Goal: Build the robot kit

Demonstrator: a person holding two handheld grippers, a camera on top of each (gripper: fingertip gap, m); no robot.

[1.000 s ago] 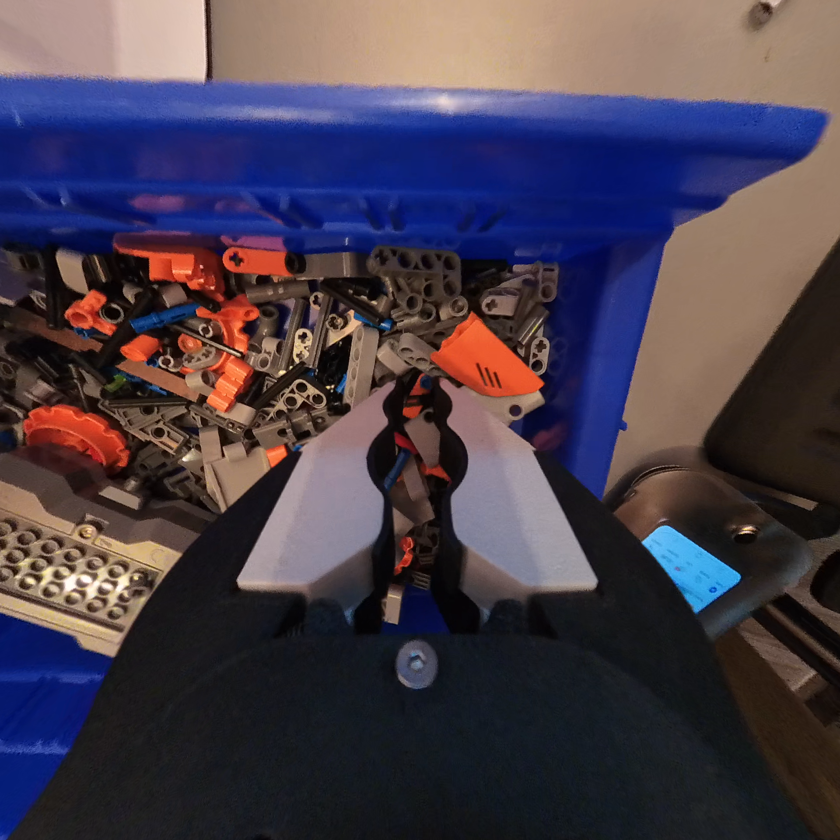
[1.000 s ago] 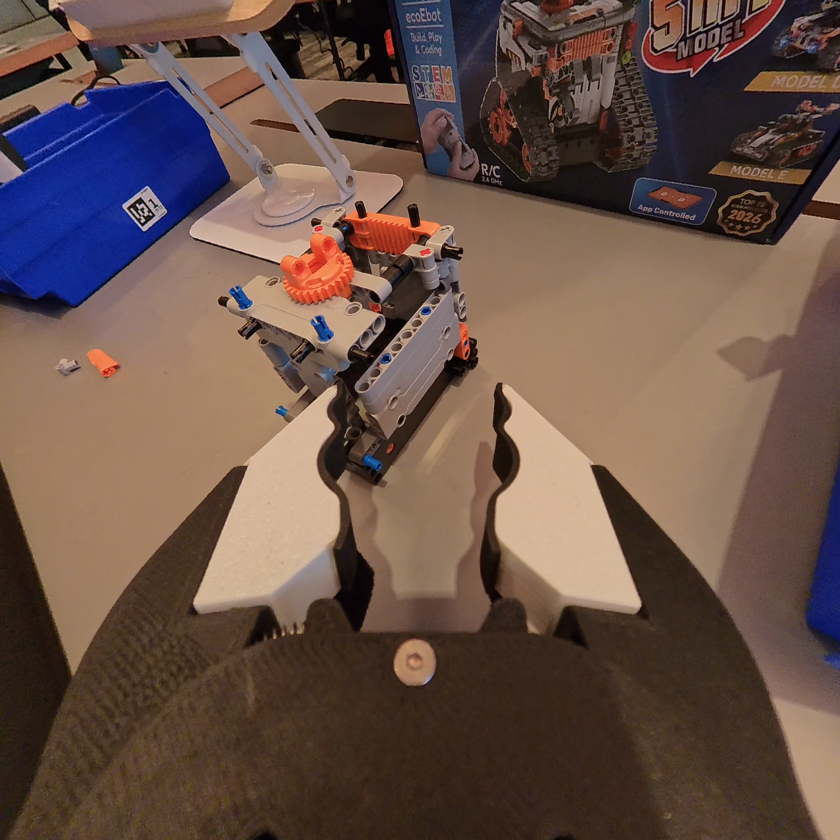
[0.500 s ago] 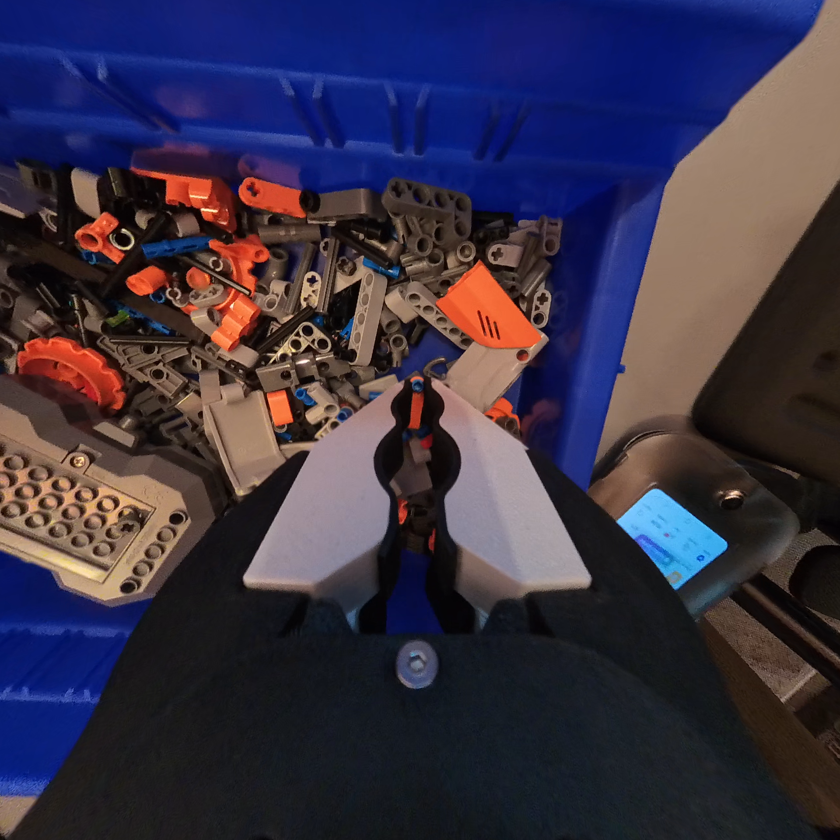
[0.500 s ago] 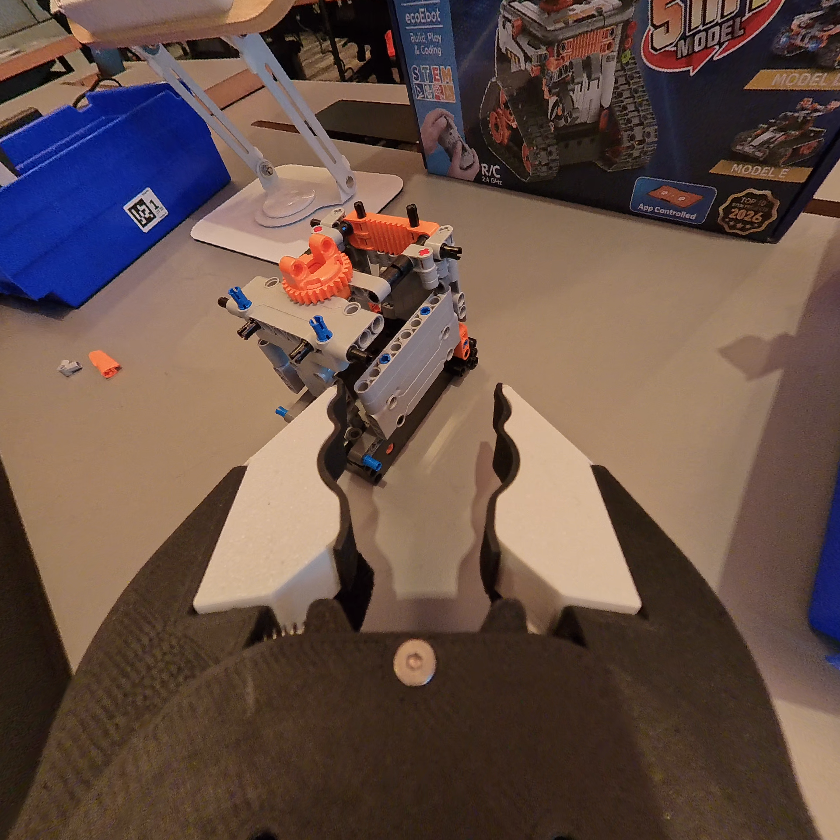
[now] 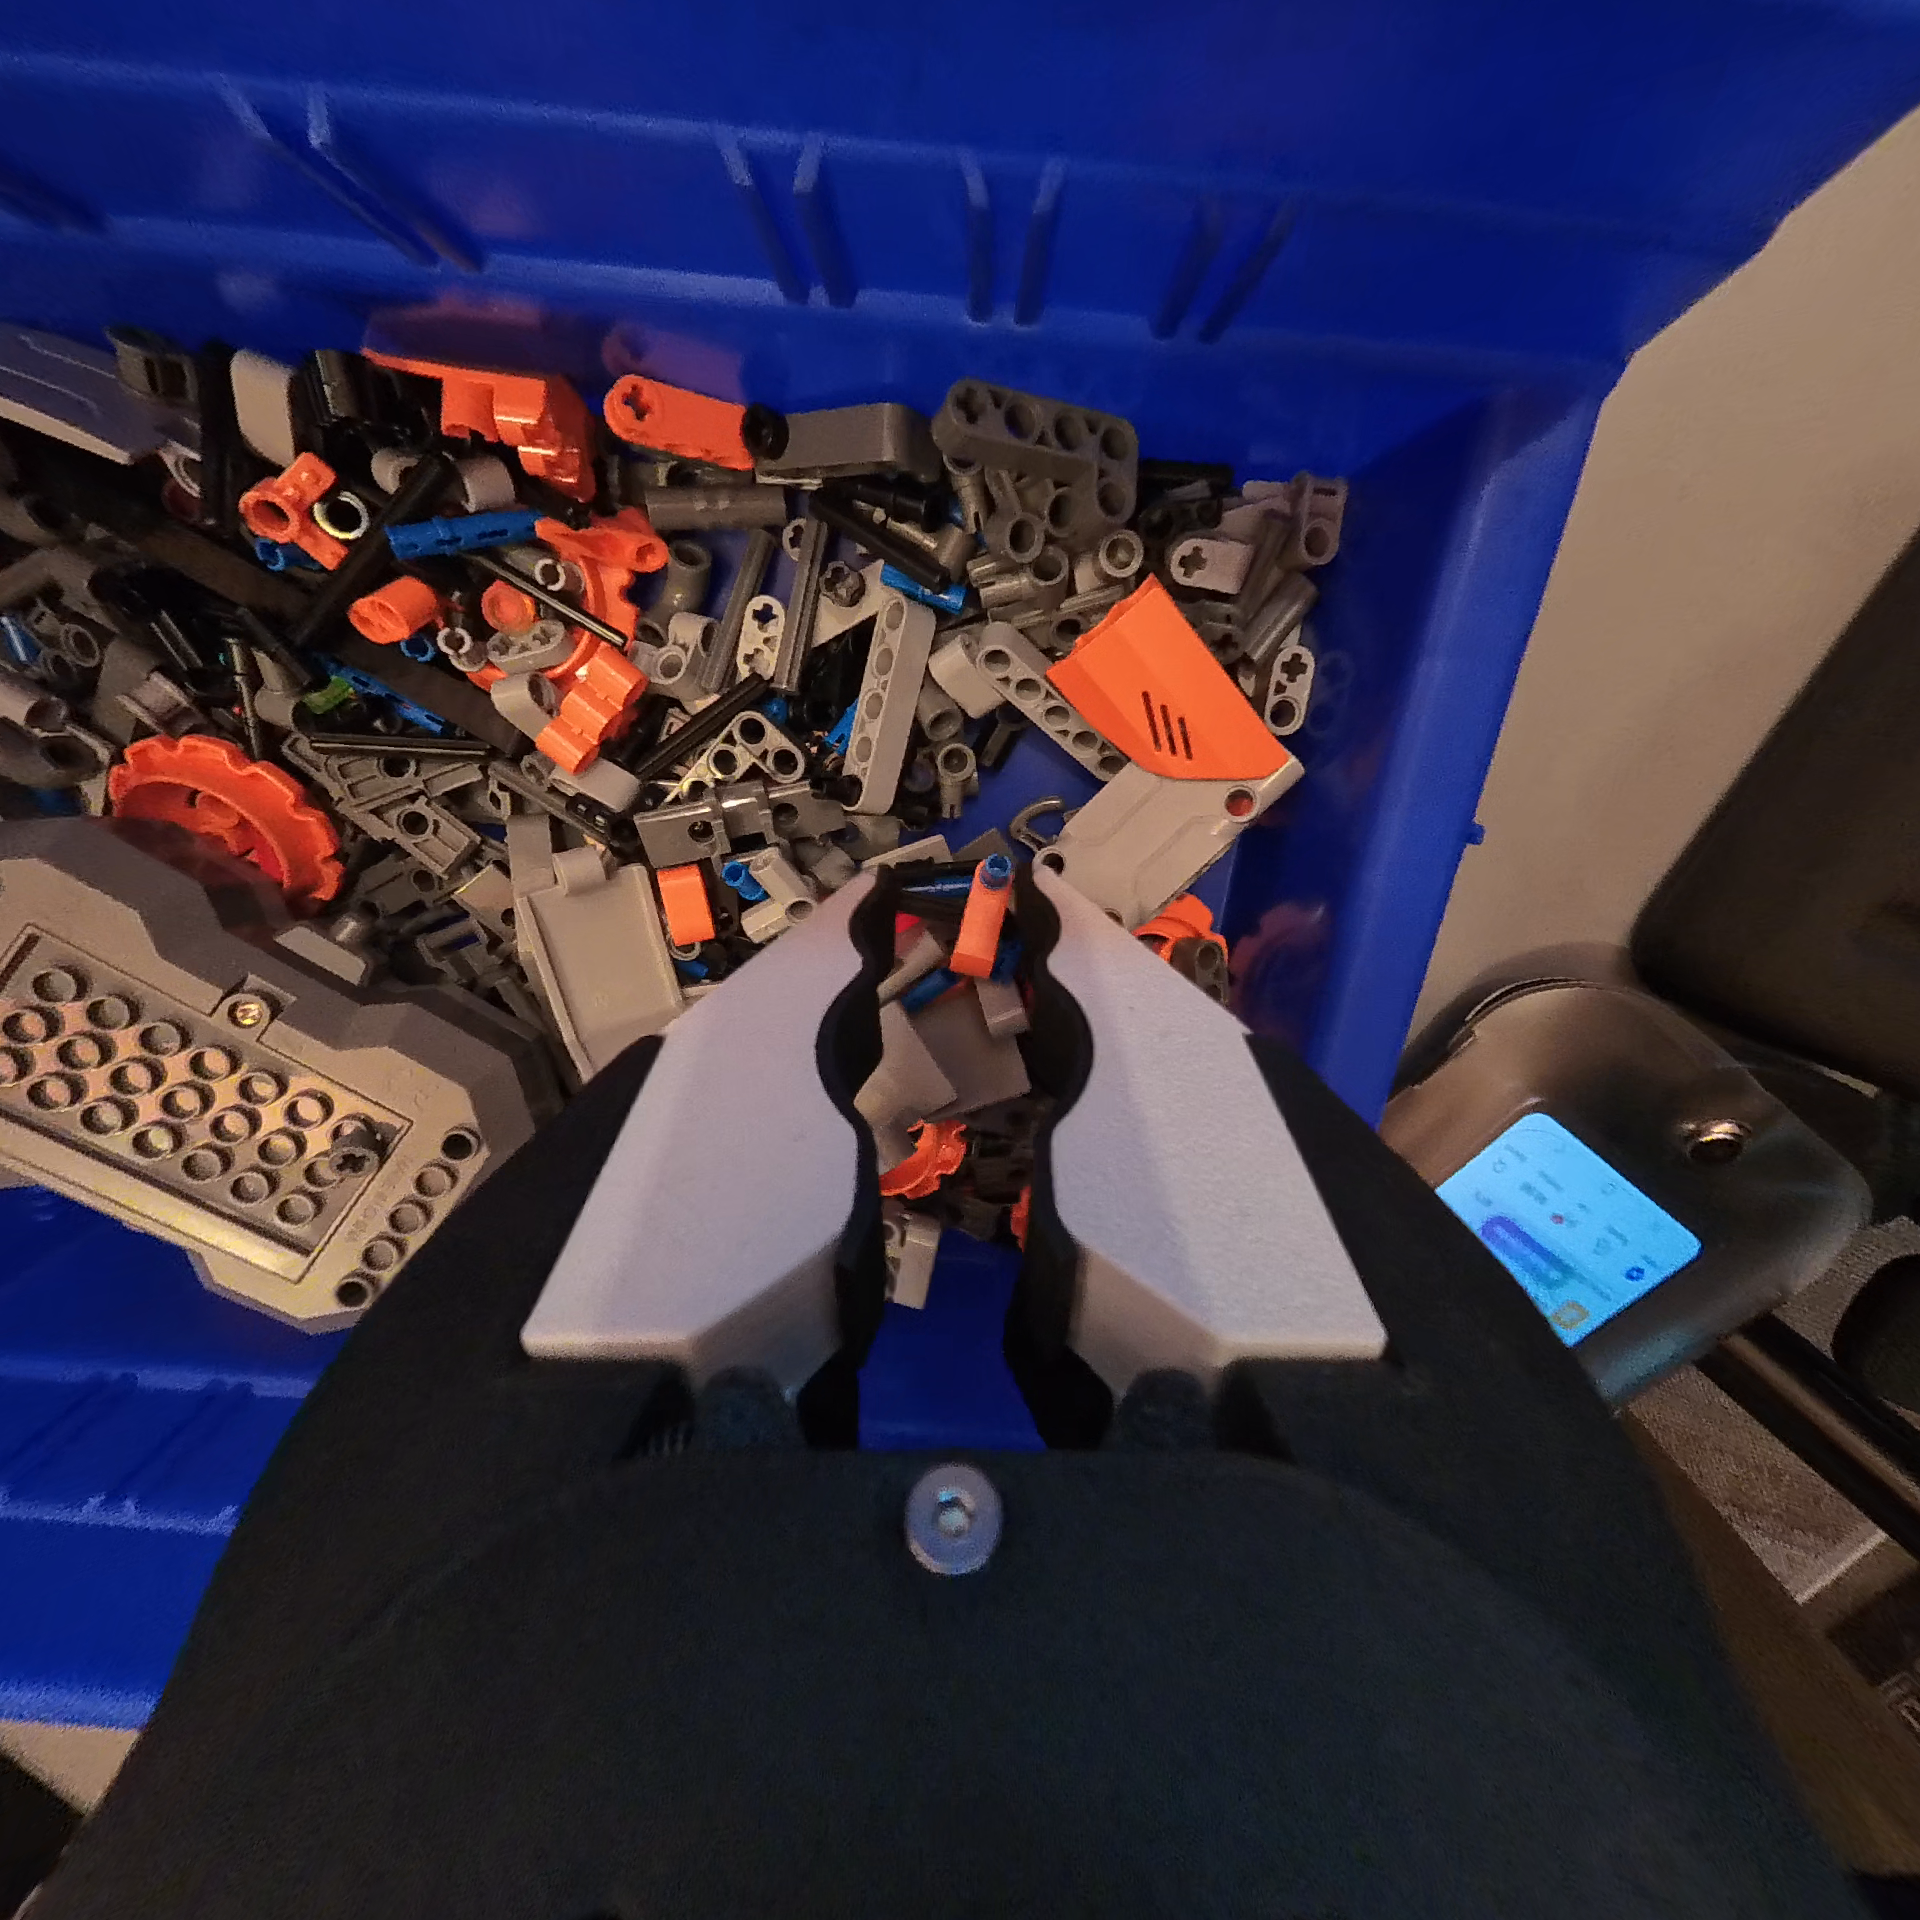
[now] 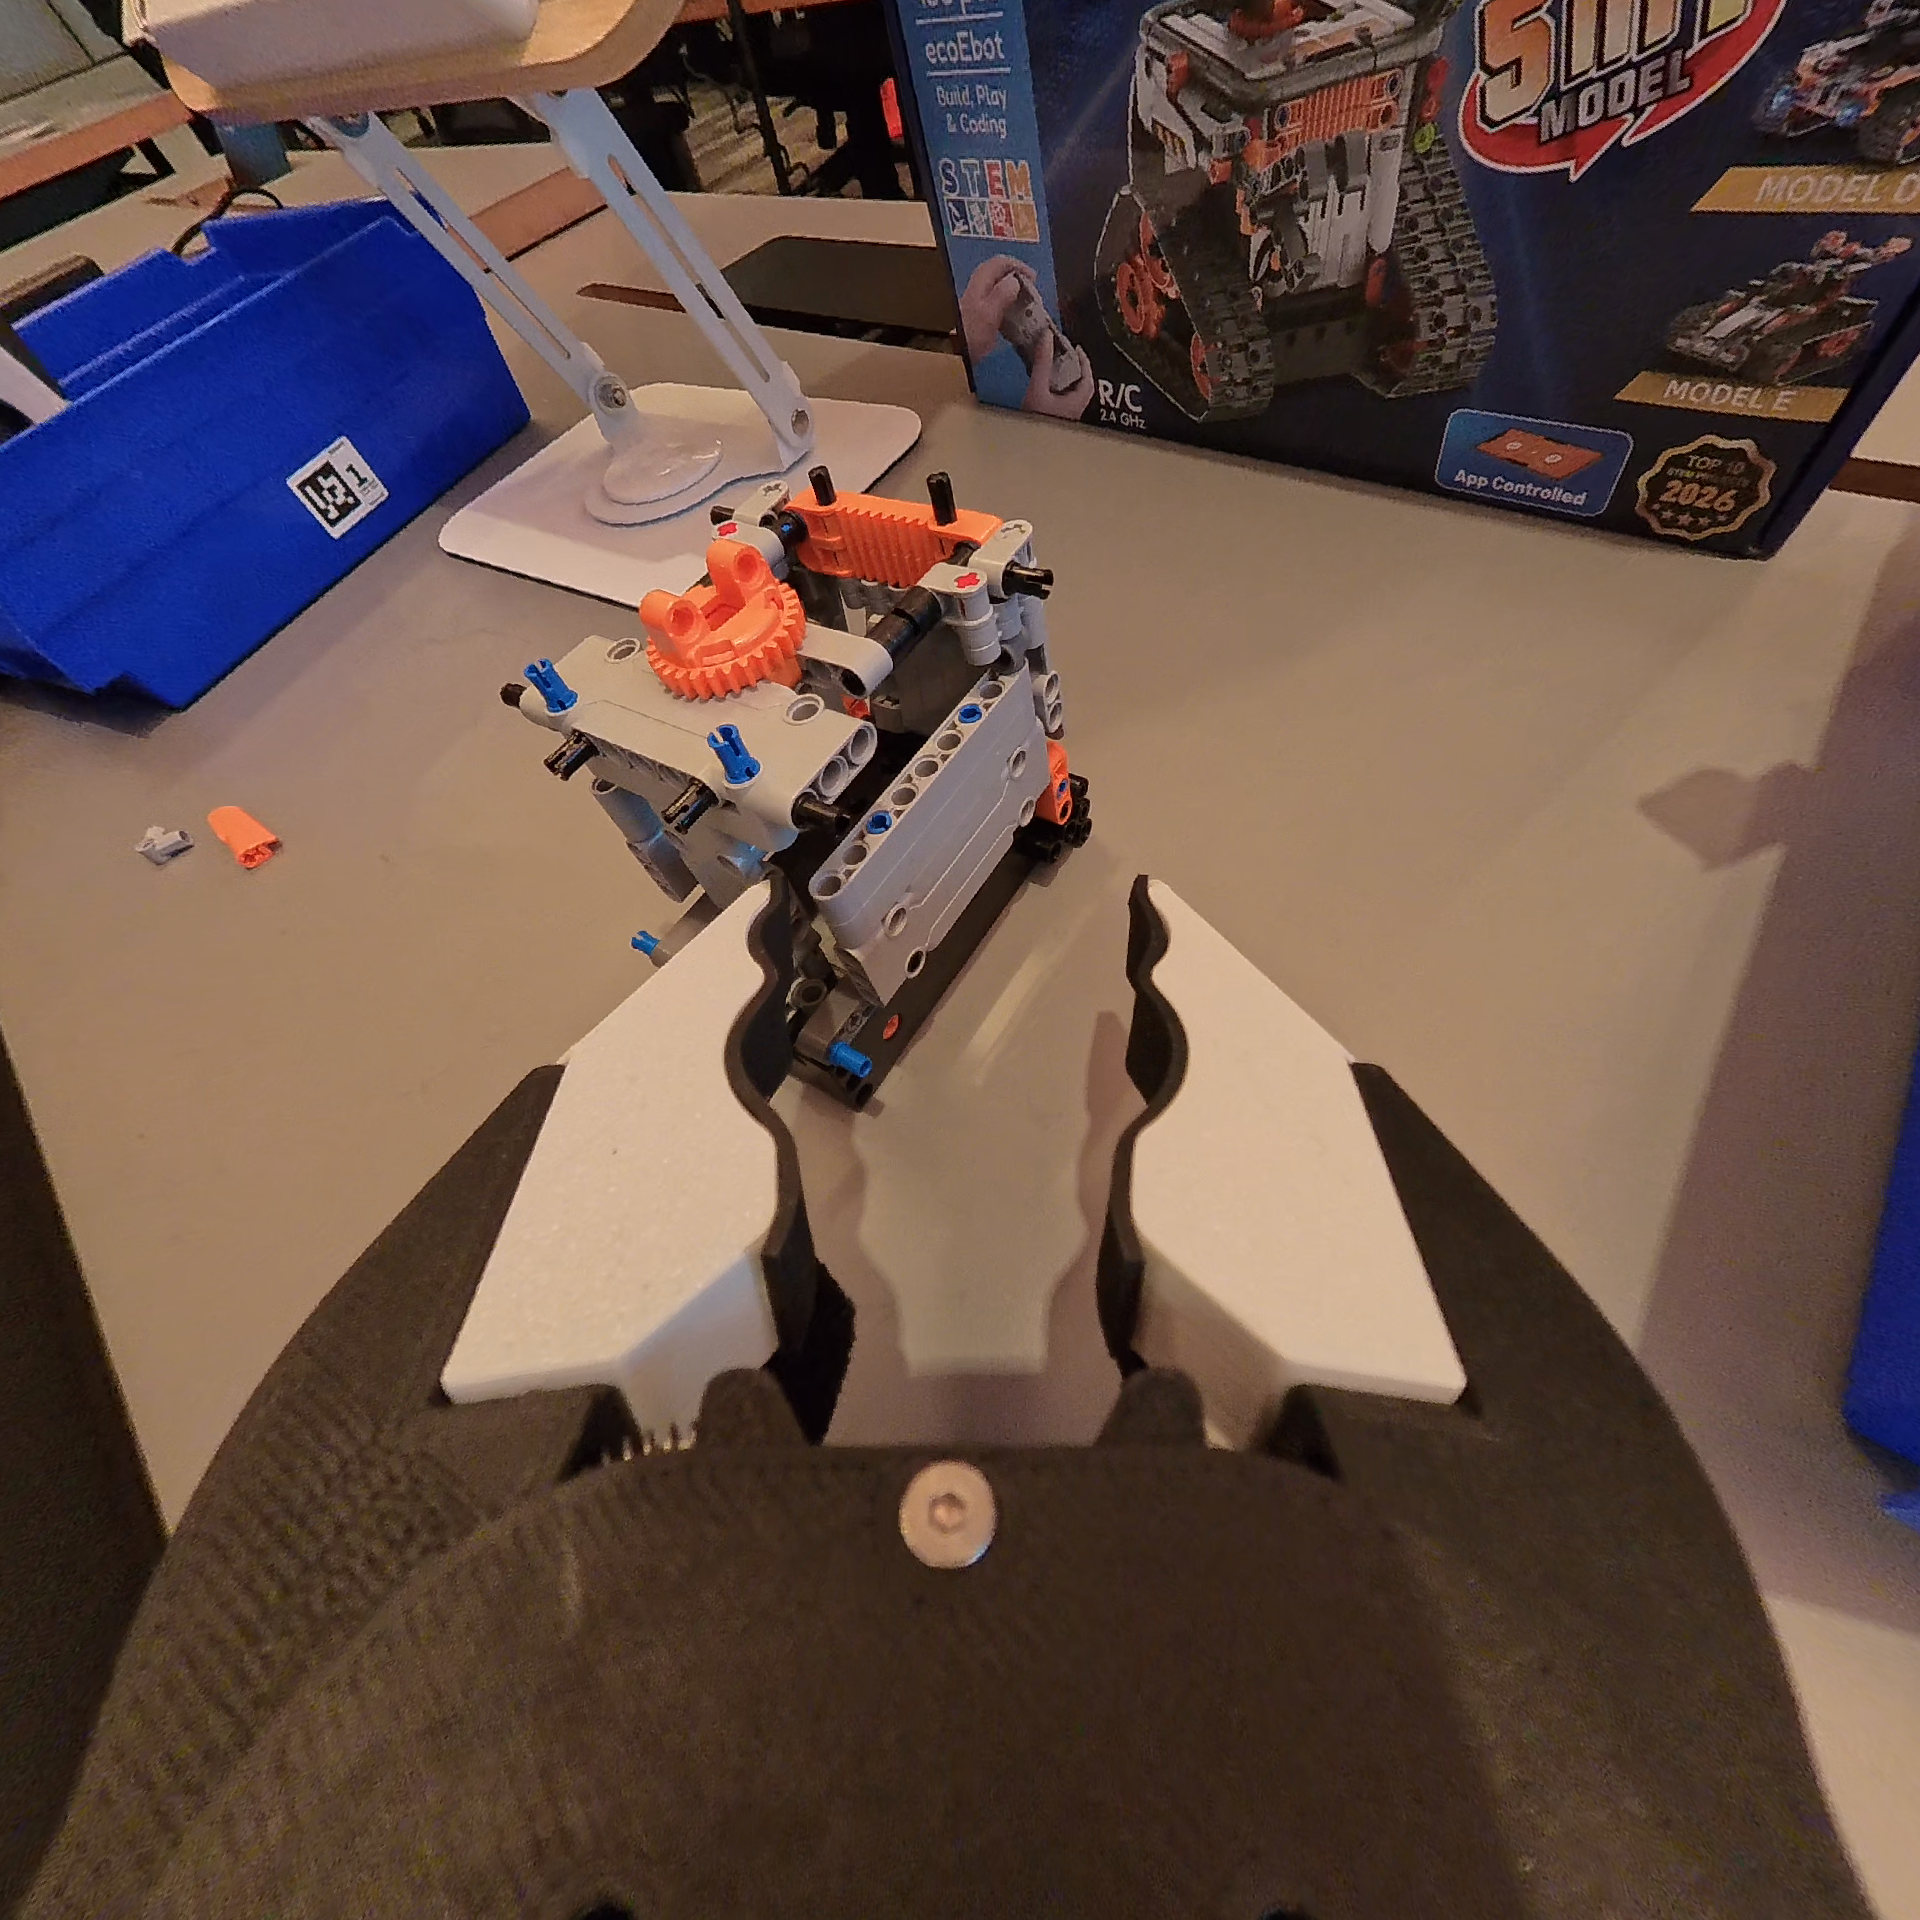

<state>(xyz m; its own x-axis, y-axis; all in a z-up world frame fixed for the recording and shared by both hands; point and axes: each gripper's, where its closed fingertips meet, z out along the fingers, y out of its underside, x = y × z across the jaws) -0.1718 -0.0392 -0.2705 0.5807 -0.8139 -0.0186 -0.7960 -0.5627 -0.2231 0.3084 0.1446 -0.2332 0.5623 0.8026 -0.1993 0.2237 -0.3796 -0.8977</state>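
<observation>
My left gripper (image 5: 956,878) hangs over a blue bin (image 5: 935,208) full of grey, black and orange building parts. Its jaws stand a narrow gap apart. A small orange piece with a blue pin (image 5: 977,930) sits tilted between the fingertips, close to the right finger; I cannot tell whether it is touched. My right gripper (image 6: 956,894) is open and empty, low over the grey table (image 6: 1351,779). Its left fingertip is beside the lower front corner of a part-built grey, orange and black model (image 6: 831,727).
In the bin lie an orange panel (image 5: 1153,696), an orange wheel (image 5: 223,810) and a grey perforated box (image 5: 197,1101). A device with a lit screen (image 5: 1569,1236) sits right of it. On the table are another blue bin (image 6: 229,436), a white stand (image 6: 675,488), a printed kit box (image 6: 1455,208) and two small loose pieces (image 6: 244,836). Some 50 centimetres of space lies between my two pairs of fingers. The orange wheel (image 5: 223,810) lies some 12 centimetres from my left tips, 55 centimetres from my right tips.
My left gripper dipped toward the bin, was shut on the small orange piece half a second ago, and its jaws have since parted. The right gripper and model have not moved.
</observation>
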